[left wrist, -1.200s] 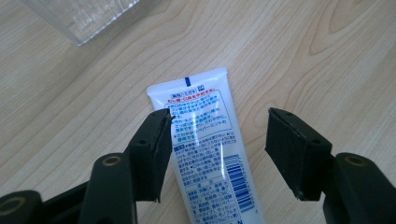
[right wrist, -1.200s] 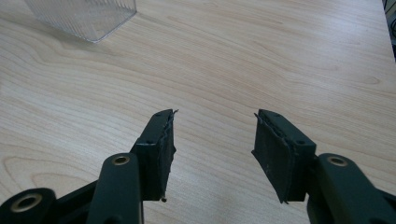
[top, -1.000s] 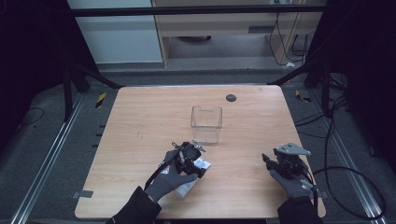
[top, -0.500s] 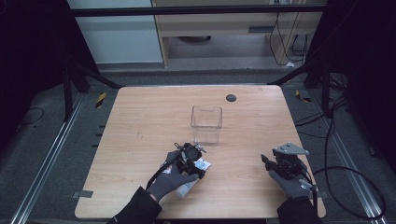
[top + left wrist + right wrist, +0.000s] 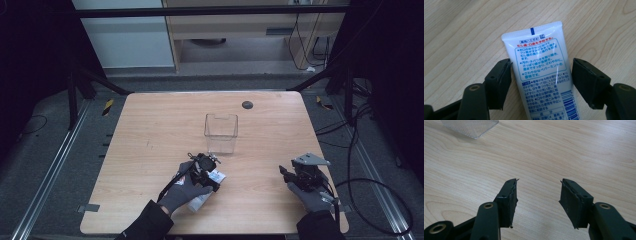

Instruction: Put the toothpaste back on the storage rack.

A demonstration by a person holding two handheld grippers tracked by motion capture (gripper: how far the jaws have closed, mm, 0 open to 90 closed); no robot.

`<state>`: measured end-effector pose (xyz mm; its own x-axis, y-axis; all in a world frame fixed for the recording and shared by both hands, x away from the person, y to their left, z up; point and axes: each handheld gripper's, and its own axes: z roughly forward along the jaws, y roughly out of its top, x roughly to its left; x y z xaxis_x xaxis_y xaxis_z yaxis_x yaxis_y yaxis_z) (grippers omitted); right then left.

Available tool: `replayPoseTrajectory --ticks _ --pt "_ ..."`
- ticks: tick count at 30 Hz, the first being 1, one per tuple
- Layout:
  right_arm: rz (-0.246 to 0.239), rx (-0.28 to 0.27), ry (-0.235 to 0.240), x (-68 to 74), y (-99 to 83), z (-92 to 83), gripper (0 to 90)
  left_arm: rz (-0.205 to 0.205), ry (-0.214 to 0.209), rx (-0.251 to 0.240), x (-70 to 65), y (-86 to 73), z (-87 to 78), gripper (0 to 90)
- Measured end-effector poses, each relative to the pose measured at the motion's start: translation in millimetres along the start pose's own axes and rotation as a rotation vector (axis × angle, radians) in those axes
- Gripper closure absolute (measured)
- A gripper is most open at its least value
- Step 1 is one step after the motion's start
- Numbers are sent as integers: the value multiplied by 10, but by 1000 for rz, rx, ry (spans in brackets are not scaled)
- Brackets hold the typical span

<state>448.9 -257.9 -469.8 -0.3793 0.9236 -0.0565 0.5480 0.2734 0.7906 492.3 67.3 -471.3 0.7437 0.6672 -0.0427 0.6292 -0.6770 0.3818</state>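
Left claw (image 5: pixel 541 75) wide, straddling toothpaste tube (image 5: pixel 541 72); right claw (image 5: pixel 539 195) agape, empty.

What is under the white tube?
The white tube lies flat on the wooden table, between the left tool's open jaws. Its underside and anything beneath it are covered, so I cannot see those.

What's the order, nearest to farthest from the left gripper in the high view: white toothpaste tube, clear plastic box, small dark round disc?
1. White toothpaste tube: lying between the jaws of the left gripper, at the table's near edge.
2. Clear plastic box: just beyond it, mid-table.
3. Small dark round disc: by the far edge, slightly right.
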Motion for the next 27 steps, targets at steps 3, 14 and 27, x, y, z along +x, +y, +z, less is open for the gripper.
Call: replayPoseTrajectory --ticks 3,14,27 --pt "0 -1 1 3 1 0 470 1 -3 10 -2 2 14 308" --pt "0 -1 -4 4 2 -2 470 -4 11 22 -60 17 1 409" --pt "4 -1 -6 -10 -2 -20 472 7 -54 24 18 -53 -240 656"
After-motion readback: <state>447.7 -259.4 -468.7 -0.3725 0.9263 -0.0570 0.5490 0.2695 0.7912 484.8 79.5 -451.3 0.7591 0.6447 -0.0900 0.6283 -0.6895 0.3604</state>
